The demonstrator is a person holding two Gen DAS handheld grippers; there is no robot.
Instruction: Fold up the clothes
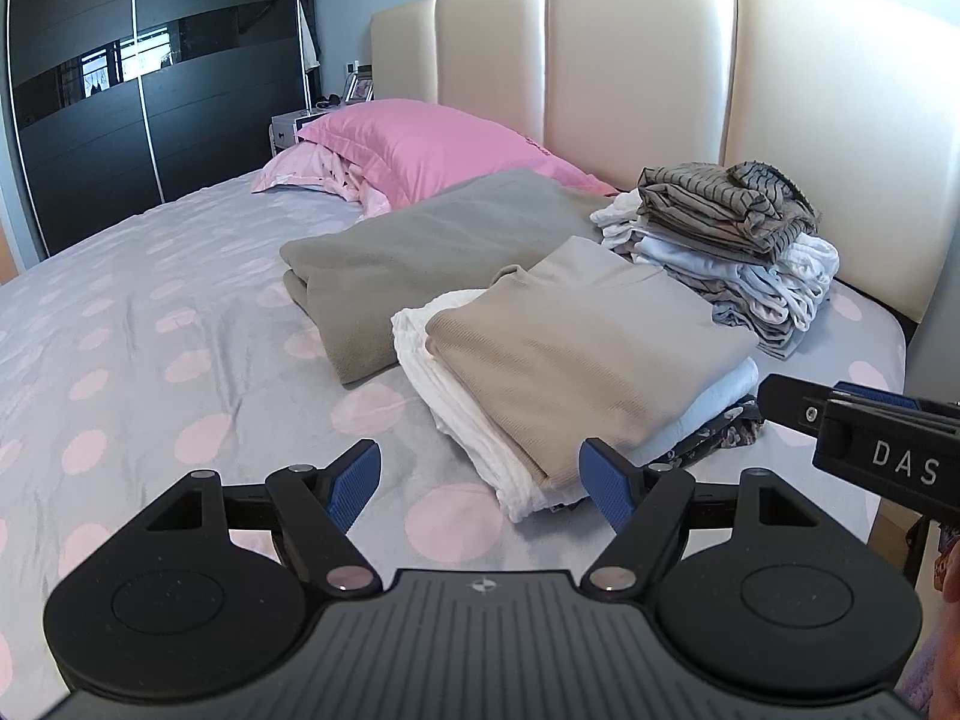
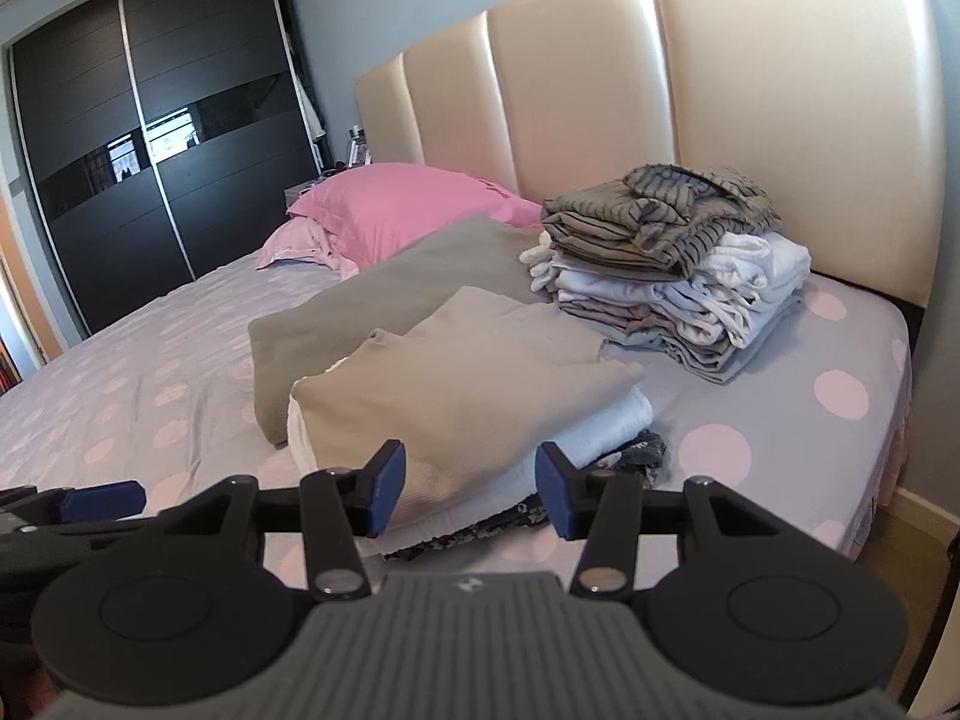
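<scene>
A folded beige top [image 1: 576, 354] [image 2: 468, 378] lies on a short stack of white and floral clothes on the bed. Behind it stands a taller pile [image 1: 726, 252] [image 2: 672, 276] of folded white and grey garments with a striped piece on top. My left gripper [image 1: 480, 483] hovers open just in front of the near stack's left corner, nothing between its blue pads. My right gripper [image 2: 471, 489] is open too, its jaws standing on either side of the stack's near edge without pressing it. Its body [image 1: 870, 438] shows at the right of the left wrist view.
A grey folded blanket [image 1: 432, 252] [image 2: 384, 300] lies left of the stacks. Pink pillows [image 1: 420, 144] [image 2: 408, 210] rest against the cream headboard [image 1: 630, 60]. The polka-dot sheet [image 1: 150, 330] spreads to the left. A dark wardrobe [image 1: 150, 90] stands beyond; the bed's right edge [image 2: 888, 420] is close.
</scene>
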